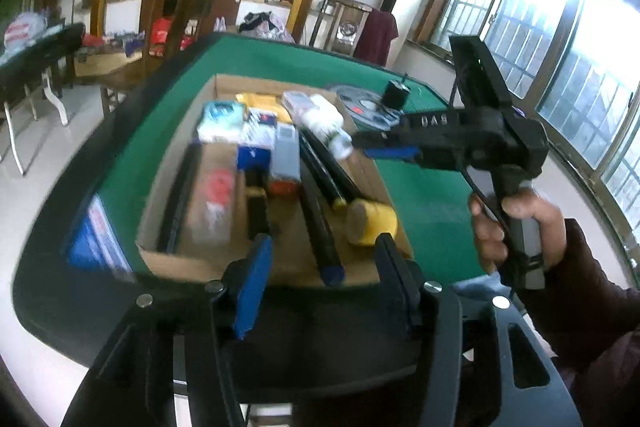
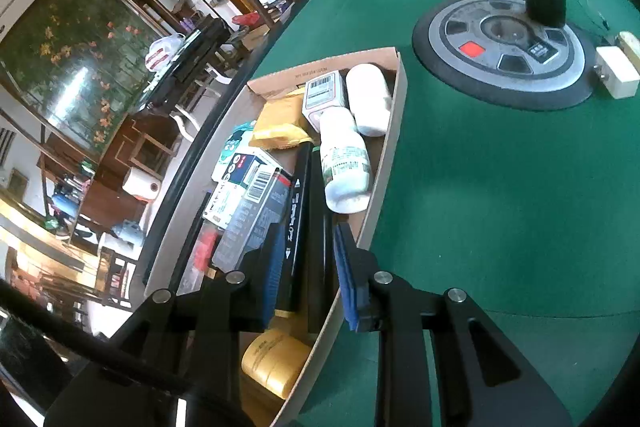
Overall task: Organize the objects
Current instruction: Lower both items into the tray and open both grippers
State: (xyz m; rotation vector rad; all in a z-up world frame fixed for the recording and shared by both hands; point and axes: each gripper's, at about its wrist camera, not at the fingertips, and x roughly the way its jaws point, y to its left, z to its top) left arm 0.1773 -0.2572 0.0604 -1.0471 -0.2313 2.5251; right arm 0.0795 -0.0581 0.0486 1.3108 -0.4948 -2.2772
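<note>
My brown cardboard box [image 2: 390, 147] sits on the green felt tabletop [image 2: 500, 187]. It holds a white plastic bottle [image 2: 346, 163] with a green-printed label, a yellow round tape roll [image 1: 372, 223] and a barcoded grey carton [image 2: 256, 211]. My gripper pads [image 2: 346, 279] are blue.

Green table [image 2: 500, 187] w/ cardboard box [image 2: 394, 131], round disc [image 2: 448, 39]

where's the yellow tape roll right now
The yellow tape roll lies at the cardboard box's near right corner, beside the long black tubes, just ahead of the left gripper.
</note>
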